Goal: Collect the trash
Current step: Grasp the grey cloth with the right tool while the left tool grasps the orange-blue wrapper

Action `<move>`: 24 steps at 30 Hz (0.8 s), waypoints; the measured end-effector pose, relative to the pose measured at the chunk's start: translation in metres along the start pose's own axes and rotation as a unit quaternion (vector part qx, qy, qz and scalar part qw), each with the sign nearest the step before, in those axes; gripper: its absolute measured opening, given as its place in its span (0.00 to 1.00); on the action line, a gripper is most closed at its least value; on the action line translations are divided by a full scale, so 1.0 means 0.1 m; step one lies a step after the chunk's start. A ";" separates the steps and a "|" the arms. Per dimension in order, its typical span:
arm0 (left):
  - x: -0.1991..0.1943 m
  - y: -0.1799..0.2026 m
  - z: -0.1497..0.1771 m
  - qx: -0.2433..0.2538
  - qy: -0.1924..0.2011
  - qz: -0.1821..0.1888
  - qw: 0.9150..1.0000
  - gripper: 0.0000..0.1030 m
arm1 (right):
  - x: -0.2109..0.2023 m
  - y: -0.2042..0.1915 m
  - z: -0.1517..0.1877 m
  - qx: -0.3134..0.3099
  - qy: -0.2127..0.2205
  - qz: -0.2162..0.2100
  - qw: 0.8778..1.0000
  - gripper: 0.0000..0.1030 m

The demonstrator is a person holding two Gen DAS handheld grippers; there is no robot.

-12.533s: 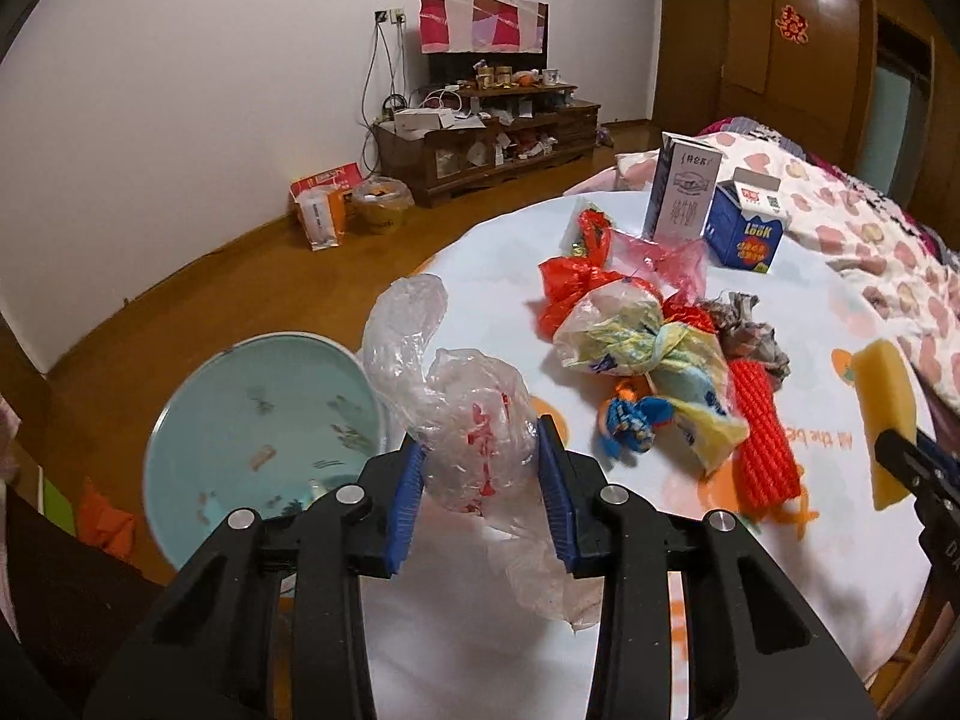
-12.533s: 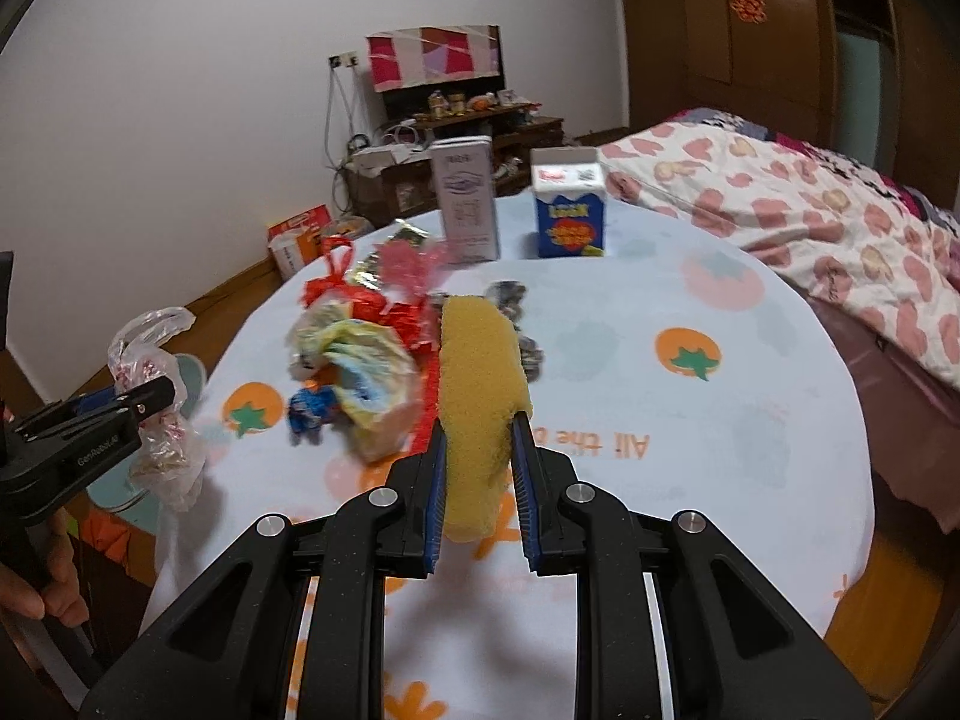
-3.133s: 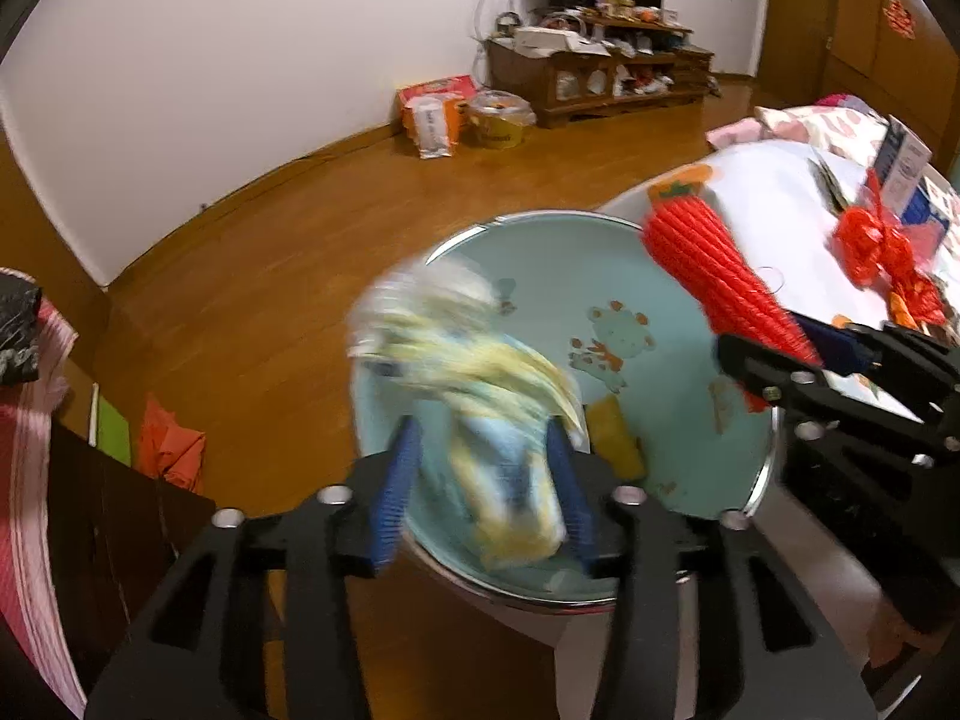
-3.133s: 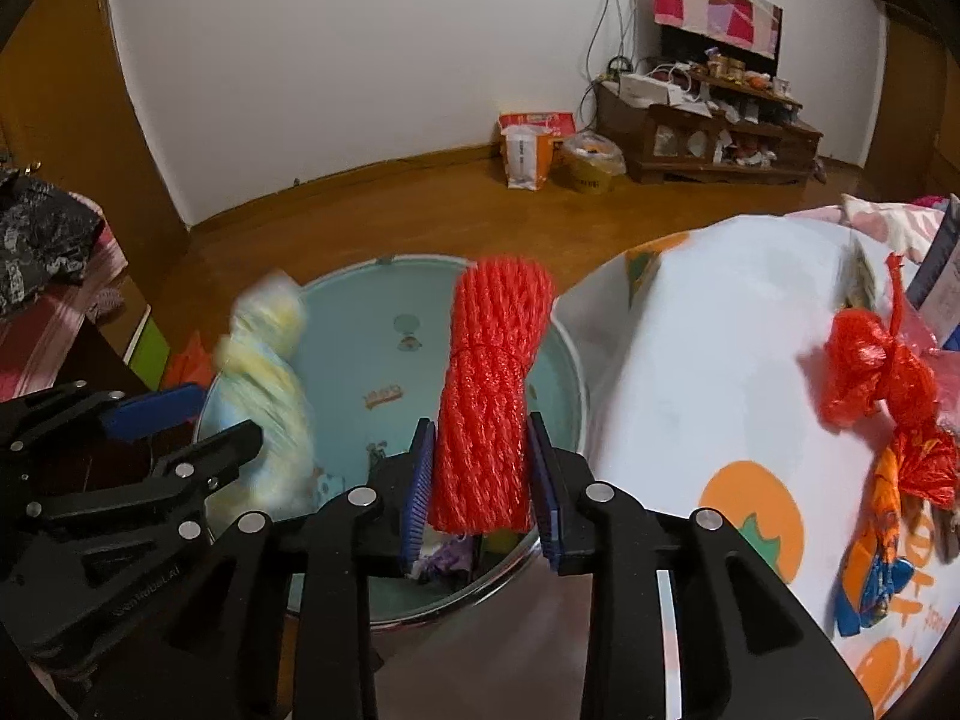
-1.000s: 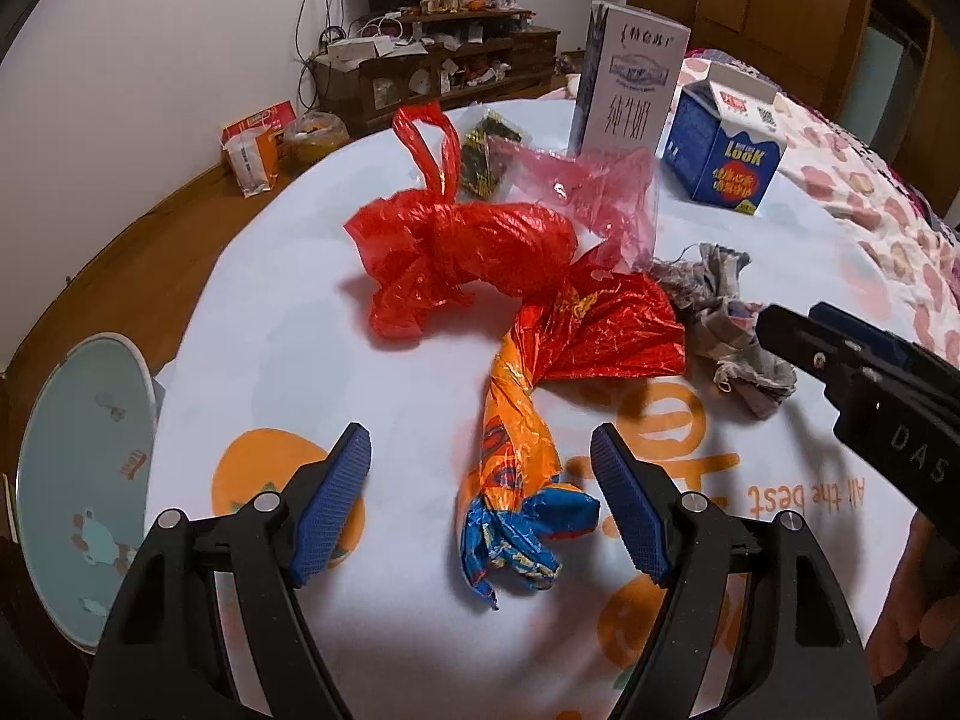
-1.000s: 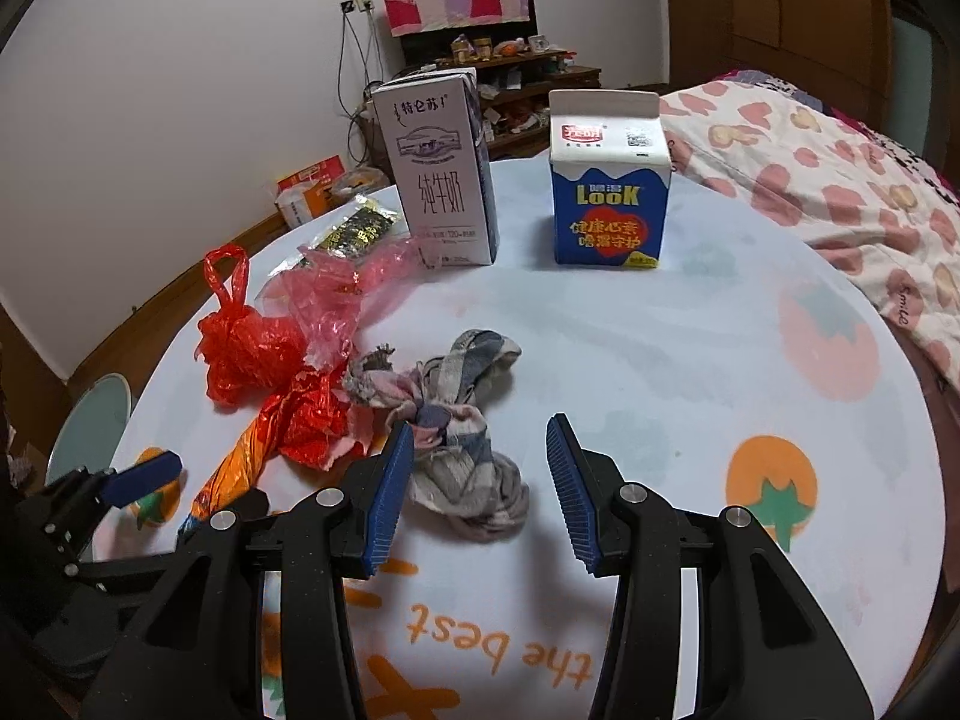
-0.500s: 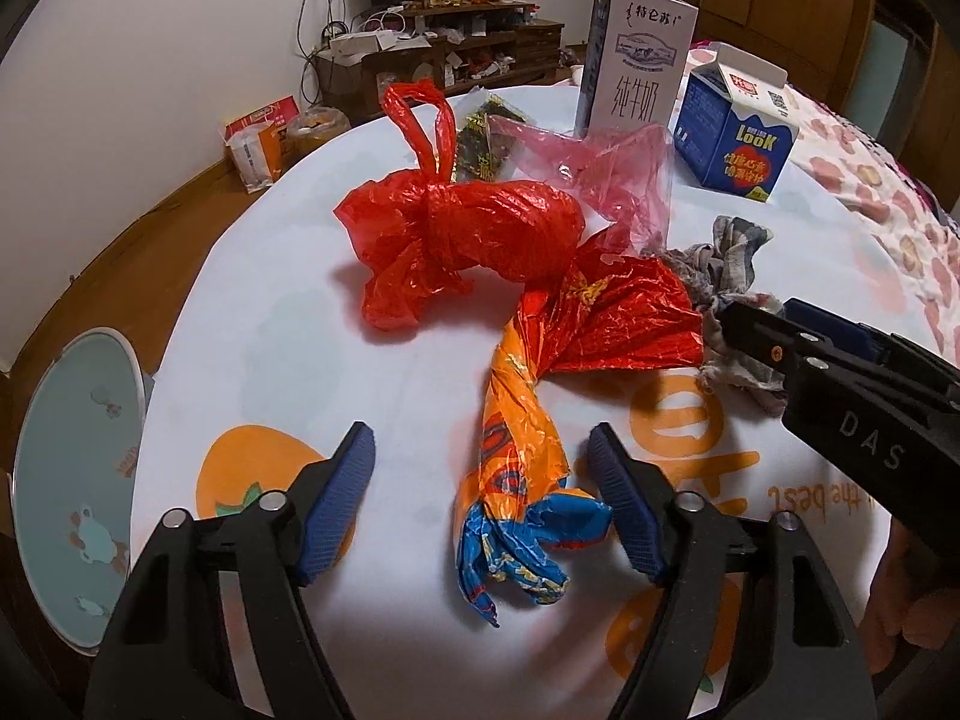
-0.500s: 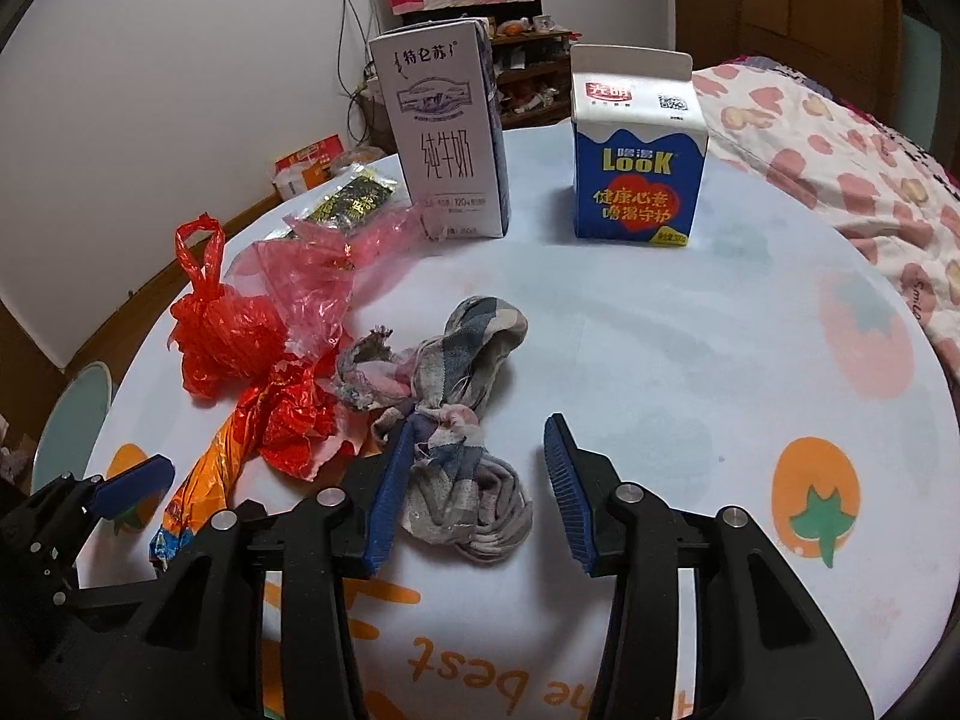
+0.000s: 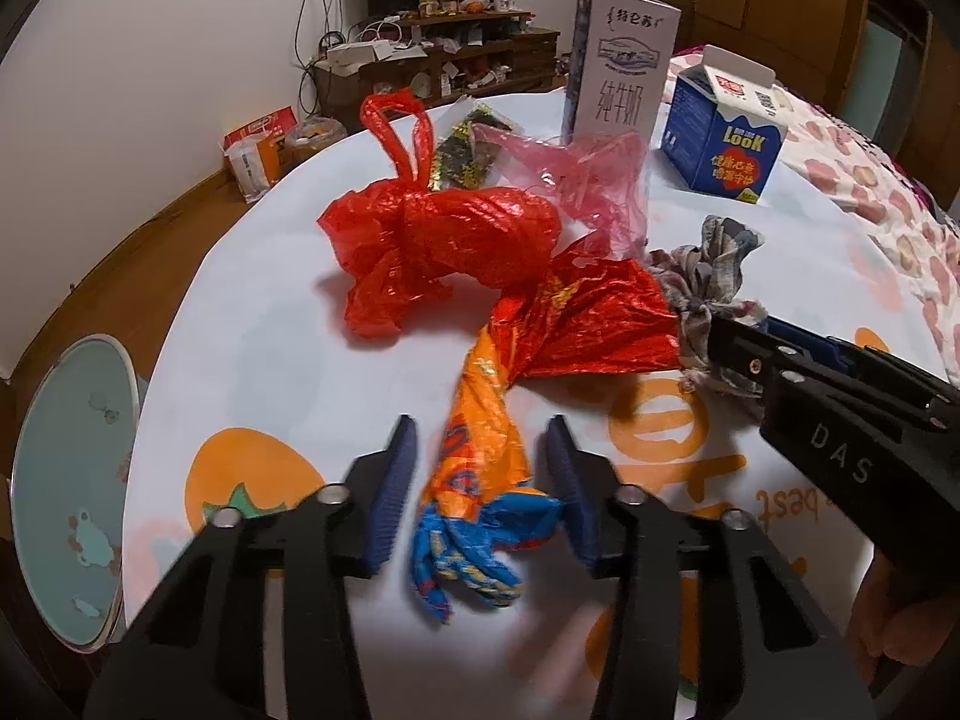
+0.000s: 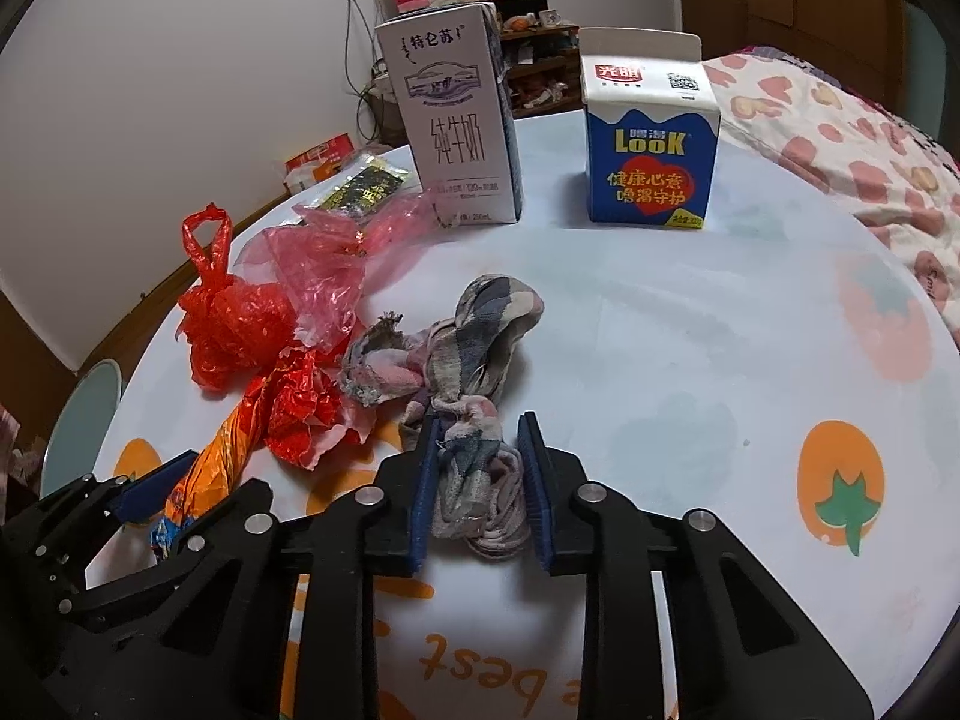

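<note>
White wall, wooden floor

Both tools are matte black plastic. The left gripper has two angular fingers tipped with ribbed blue pads and fastened with round silver screws. The right gripper is built the same; its side carries embossed "DAS" lettering. A bare-skinned hand shows beneath it.

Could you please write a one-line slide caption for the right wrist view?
Right gripper closing its fingers around a crumpled checked rag on the table, two milk cartons behind.
</note>
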State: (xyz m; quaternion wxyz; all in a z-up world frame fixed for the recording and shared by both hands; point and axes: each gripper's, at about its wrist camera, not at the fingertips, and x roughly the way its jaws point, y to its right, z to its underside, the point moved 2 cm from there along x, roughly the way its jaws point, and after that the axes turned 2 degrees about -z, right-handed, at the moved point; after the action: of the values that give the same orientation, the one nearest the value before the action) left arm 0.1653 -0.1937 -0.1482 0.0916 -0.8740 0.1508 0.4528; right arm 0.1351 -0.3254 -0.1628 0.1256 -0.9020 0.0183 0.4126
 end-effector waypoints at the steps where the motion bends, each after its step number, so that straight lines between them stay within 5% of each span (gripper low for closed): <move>1: 0.00 0.02 0.00 0.002 0.001 0.001 1.000 0.33 | -0.01 -0.01 0.00 -0.004 0.000 0.001 1.000 0.23; 6: -0.02 0.06 0.02 0.007 0.001 0.012 1.000 0.23 | -0.04 -0.03 0.04 -0.005 -0.001 -0.005 1.000 0.14; 17: -0.32 0.15 0.23 0.020 0.000 0.043 0.999 0.22 | -0.55 0.17 0.33 0.052 0.013 -0.031 0.998 0.10; 24: -0.46 0.13 0.47 0.029 -0.007 0.037 0.999 0.22 | -0.90 0.29 0.62 0.080 0.032 0.005 0.996 0.10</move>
State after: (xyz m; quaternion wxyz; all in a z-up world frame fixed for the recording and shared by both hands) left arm 0.0999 -0.1833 -0.1380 0.1012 -0.8617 0.1956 0.4571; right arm 0.0260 -0.3454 -0.1400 0.1951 -0.9018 0.0599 0.3810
